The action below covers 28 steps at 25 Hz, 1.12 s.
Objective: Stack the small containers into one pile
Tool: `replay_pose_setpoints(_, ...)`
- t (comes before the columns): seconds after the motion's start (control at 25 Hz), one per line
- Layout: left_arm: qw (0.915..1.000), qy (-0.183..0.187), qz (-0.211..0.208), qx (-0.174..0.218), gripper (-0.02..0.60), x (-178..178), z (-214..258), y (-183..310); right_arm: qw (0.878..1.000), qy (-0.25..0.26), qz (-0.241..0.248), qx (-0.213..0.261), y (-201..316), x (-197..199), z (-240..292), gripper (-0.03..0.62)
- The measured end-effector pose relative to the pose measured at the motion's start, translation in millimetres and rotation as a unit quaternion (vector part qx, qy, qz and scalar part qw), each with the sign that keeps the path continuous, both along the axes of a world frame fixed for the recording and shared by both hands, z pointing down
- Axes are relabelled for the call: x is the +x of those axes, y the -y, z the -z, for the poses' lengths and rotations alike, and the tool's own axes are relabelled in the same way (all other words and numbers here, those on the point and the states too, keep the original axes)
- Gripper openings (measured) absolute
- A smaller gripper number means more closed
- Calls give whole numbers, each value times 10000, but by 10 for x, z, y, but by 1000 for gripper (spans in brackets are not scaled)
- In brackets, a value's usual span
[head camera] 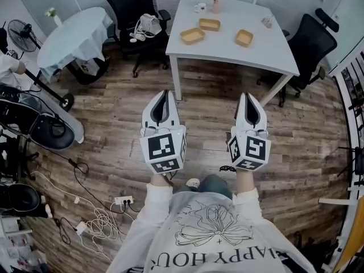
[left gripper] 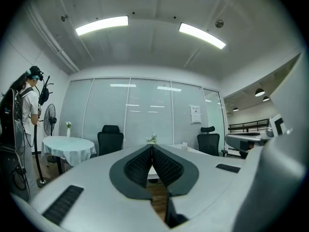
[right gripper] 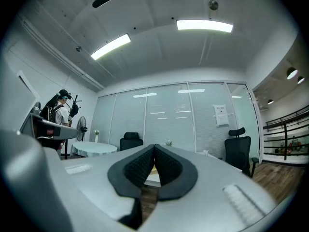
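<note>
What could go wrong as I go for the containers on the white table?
Both the left gripper and the right gripper are shut and empty; arriving like that would likely shove a container, not grip it. The vase stands close behind the middle container, so reaching there might tip it. Loose cables lie on the floor at your left: a possible trip.

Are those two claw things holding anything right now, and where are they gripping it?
Nothing is held. The left gripper and right gripper both have their jaws shut and empty; the small containers lie untouched on the white table.
</note>
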State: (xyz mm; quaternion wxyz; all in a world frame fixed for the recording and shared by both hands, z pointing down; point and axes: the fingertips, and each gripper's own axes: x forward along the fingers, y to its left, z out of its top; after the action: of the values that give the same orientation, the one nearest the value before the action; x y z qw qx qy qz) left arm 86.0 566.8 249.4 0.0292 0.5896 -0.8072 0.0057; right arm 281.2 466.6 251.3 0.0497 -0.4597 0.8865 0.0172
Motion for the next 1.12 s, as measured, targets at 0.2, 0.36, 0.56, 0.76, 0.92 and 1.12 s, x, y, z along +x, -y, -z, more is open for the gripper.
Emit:
replay_pose_setpoints(0.2, 9998, -198, 43, -45, 6, -143, -50, 206, 9999, -50, 57, -140, 199, -154, -54, 11)
replay_pose_setpoints(0.36, 9995, -243, 144, -117, 6, -255, -143, 441, 9995, -84, 181, -226, 458, -285, -141, 11)
replay_pose_setpoints(0.56, 9990, -319, 272, -157, 6, -528, -280, 867, 9988, -128, 359, -307, 950, -575, -295, 29)
replay_pose_setpoints(0.76, 9986, -285, 411, -196, 8, -801, -335, 1544, 9971, -70, 689, -312, 1707, -932, -319, 68)
replay_pose_setpoints(0.92, 9982, -244, 515, -188, 41, -1040, -258, 2159, 9952, -74, 926, -311, 2384, -1261, -270, 103)
replay_pose_setpoints(1.12, 9972, -258, 675, -180, 75, -1341, -190, 2855, 9926, -88, 1172, -319, 3149, -1640, -206, 117)
